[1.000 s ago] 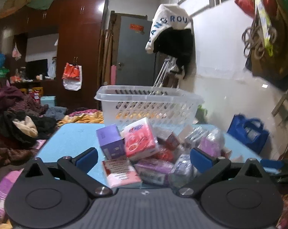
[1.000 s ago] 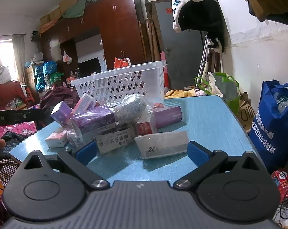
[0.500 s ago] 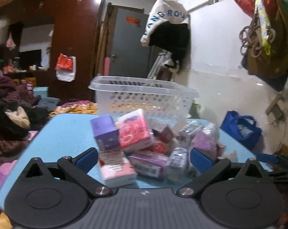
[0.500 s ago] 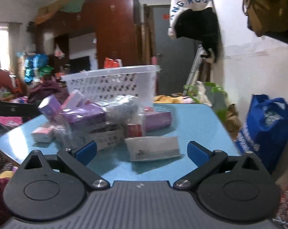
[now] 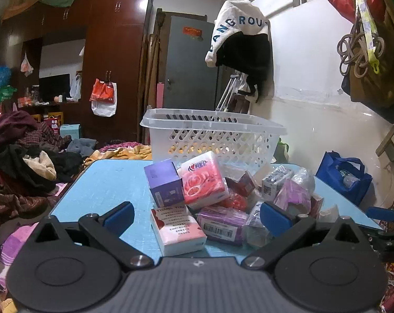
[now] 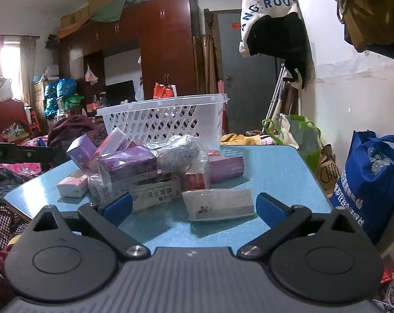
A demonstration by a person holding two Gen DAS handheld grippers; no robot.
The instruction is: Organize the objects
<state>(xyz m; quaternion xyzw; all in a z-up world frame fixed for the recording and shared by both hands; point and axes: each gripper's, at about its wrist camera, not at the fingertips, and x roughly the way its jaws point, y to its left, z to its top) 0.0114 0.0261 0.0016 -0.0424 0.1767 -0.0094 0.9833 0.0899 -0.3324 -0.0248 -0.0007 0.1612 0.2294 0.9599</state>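
Observation:
A heap of small packages lies on a blue table (image 5: 105,182): a purple box (image 5: 164,182), a pink tissue pack (image 5: 203,176), a pink-and-white box (image 5: 177,230) and a purple pack (image 5: 220,225). Behind the heap stands a white slotted basket (image 5: 212,138). My left gripper (image 5: 195,215) is open at the near edge, its fingers either side of the pink-and-white box without touching it. In the right wrist view my right gripper (image 6: 194,206) is open just short of a flat white packet (image 6: 219,204), with the heap (image 6: 134,167) and the basket (image 6: 165,122) beyond.
A blue bag (image 6: 366,182) and a green bag (image 6: 298,135) stand on the floor right of the table. Piled clothes (image 5: 22,161) lie to the left. A wardrobe (image 5: 113,62) and a grey door (image 5: 189,67) are at the back. Bare tabletop (image 6: 270,167) shows right of the heap.
Both views swayed and returned close to where they were a second ago. The packages and the basket have not moved, and both grippers stay open.

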